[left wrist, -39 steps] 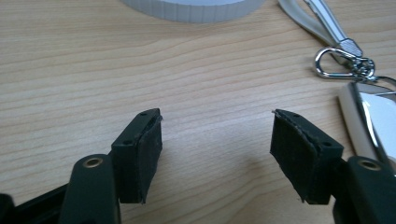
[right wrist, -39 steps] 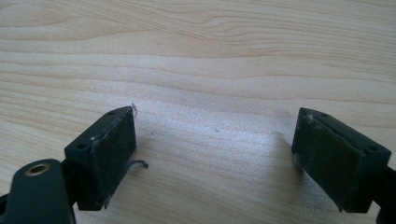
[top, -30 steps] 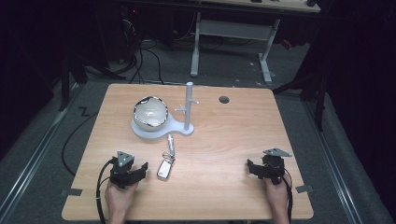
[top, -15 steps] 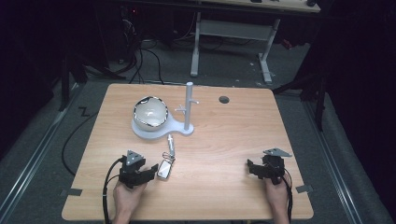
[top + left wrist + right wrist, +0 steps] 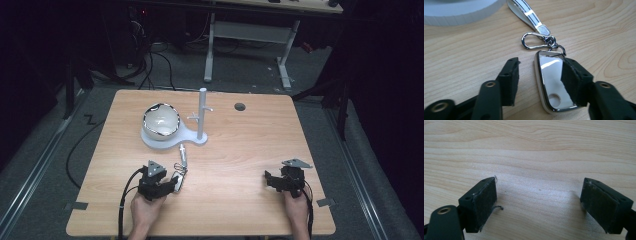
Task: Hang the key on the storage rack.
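A shiny silver key fob [image 5: 549,82] lies flat on the wooden table [image 5: 235,150], joined by a metal clip [image 5: 534,41] to a striped strap [image 5: 529,12]. My left gripper [image 5: 541,65] straddles the fob. Its jaws have just been closing: the right pad [image 5: 571,80] is at the fob's edge, while the left pad [image 5: 510,80] stands off with a gap. In the high view the left gripper [image 5: 174,184] sits at the front left by the fob [image 5: 176,180]. At the front right my right gripper [image 5: 267,180] rests open, with bare wood between its jaws in the right gripper view [image 5: 539,192].
A white stand [image 5: 192,139] with an upright post [image 5: 202,107] and a glossy bowl [image 5: 161,120] sits behind the fob, its base edge close to the strap [image 5: 183,155]. A dark round hole [image 5: 240,106] marks the far side. Open wood lies between the two grippers.
My left gripper has slid right along the table to the key fob, and its jaws have narrowed around it. The right gripper has kept still.
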`<state>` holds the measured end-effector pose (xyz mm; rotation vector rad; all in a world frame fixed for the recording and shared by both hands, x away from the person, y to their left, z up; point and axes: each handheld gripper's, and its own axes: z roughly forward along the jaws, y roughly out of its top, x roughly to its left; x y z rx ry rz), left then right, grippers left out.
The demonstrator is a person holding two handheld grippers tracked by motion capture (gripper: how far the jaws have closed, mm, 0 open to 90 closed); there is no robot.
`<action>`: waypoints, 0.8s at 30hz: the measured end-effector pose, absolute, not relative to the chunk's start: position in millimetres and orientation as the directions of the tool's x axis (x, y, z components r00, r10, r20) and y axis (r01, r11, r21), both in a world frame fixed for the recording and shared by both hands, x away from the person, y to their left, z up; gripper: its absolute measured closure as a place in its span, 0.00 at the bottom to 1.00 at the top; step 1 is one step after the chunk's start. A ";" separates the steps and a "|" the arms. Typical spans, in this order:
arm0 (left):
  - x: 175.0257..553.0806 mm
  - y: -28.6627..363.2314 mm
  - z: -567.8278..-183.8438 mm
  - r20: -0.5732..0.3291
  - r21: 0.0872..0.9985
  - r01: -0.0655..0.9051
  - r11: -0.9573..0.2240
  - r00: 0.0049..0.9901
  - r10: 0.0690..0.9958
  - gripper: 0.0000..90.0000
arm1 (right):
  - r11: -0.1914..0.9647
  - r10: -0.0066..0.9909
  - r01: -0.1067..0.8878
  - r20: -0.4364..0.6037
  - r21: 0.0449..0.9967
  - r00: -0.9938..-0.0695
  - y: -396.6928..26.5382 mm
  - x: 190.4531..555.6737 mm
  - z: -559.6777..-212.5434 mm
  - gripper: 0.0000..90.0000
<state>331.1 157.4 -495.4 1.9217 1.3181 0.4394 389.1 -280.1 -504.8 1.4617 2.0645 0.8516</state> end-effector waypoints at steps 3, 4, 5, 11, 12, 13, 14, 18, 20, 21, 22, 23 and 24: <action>332.0 157.7 -496.6 -0.131 0.742 0.644 -0.187 0.413 0.901 0.63 | 0.241 0.946 0.656 -0.022 0.716 -0.323 -280.1 389.1 -504.8 0.15; 331.9 157.5 -496.6 -0.124 0.745 0.640 -0.188 0.409 0.904 0.65 | 0.237 0.947 0.658 -0.019 0.715 -0.321 -279.9 388.9 -504.8 0.15; 331.9 157.3 -496.8 -0.122 0.747 0.638 -0.188 0.410 0.904 0.66 | 0.241 0.946 0.656 -0.022 0.716 -0.323 -280.1 389.1 -504.8 0.15; 333.1 157.2 -497.9 -0.139 0.751 0.633 -0.189 0.432 0.891 0.80 | 0.240 0.946 0.656 -0.021 0.716 -0.323 -280.1 389.1 -504.8 0.15; 333.5 157.5 -498.0 -0.142 0.751 0.633 -0.188 0.433 0.890 0.81 | 0.240 0.946 0.656 -0.021 0.716 -0.323 -280.1 389.1 -504.8 0.15; 333.8 158.0 -498.0 -0.145 0.750 0.636 -0.182 0.426 0.893 0.82 | 0.240 0.946 0.656 -0.021 0.716 -0.324 -280.1 389.1 -504.8 0.15; 333.8 158.0 -498.0 -0.145 0.750 0.636 -0.182 0.426 0.893 0.85 | 0.240 0.946 0.656 -0.021 0.716 -0.324 -280.2 389.1 -504.8 0.15; 334.6 160.9 -498.5 -0.123 0.748 0.634 -0.194 0.420 0.899 0.94 | 0.241 0.946 0.655 -0.021 0.716 -0.324 -280.2 389.1 -504.8 0.15; 335.4 161.0 -499.1 -0.098 0.748 0.631 -0.208 0.415 0.905 0.97 | 0.241 0.946 0.656 -0.022 0.716 -0.324 -280.2 389.1 -504.8 0.15; 336.4 162.2 -499.6 -0.110 0.743 0.637 -0.204 0.417 0.902 0.98 | 0.240 0.946 0.656 -0.020 0.715 -0.324 -280.2 389.1 -504.8 0.15; 336.4 162.2 -499.6 -0.110 0.743 0.637 -0.204 0.417 0.902 0.98 | 0.240 0.946 0.656 -0.021 0.716 -0.324 -280.1 389.1 -504.8 0.15; 336.9 162.6 -499.7 -0.103 0.746 0.632 -0.208 0.418 0.902 0.98 | 0.241 0.946 0.655 -0.022 0.716 -0.324 -280.2 389.2 -504.8 0.15; 336.9 162.6 -499.7 -0.103 0.746 0.632 -0.208 0.418 0.902 0.98 | 0.240 0.946 0.657 -0.020 0.715 -0.324 -280.1 389.1 -504.8 0.15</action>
